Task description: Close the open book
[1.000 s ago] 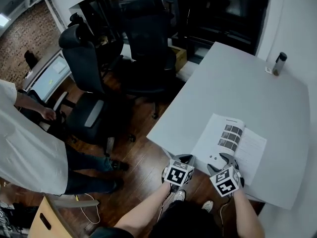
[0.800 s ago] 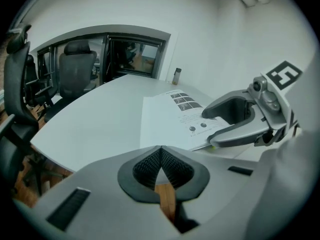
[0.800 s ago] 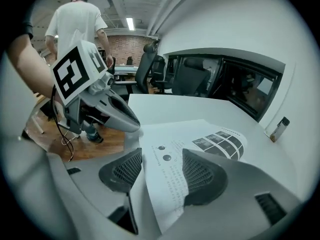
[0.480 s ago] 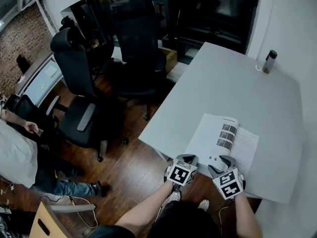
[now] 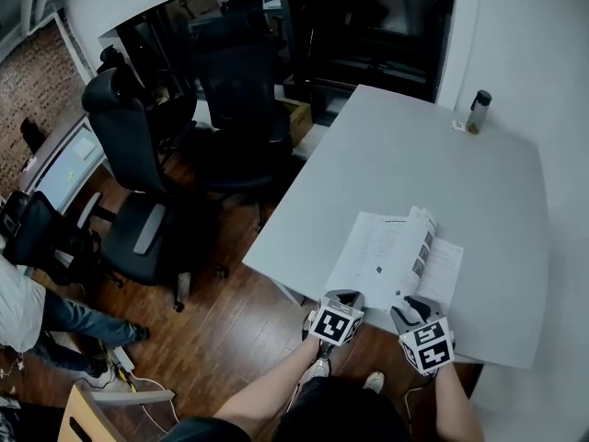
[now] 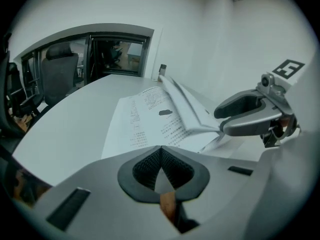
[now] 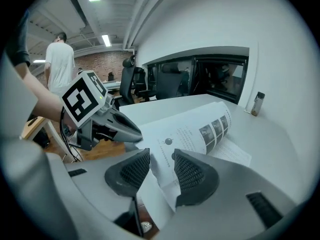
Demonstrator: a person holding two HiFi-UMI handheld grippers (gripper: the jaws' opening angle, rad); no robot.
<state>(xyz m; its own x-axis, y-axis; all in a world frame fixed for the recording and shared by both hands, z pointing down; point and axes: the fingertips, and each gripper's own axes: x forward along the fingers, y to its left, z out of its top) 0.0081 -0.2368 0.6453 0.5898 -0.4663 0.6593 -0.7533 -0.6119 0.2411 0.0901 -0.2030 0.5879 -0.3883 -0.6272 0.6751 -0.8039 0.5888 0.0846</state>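
Book (image 5: 373, 247) open on table (image 5: 414, 155), page (image 5: 419, 239) raised; bottle (image 5: 477, 110) far corner.

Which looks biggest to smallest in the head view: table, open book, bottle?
1. table
2. open book
3. bottle
The gaps are clear, with no ties, though the bottle stands farthest from the camera.

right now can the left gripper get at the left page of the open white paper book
Probably yes. The left gripper sits at the grey table's near edge, right beside the book's left page, with nothing between. Its jaws are shut, so it could push, not pinch.
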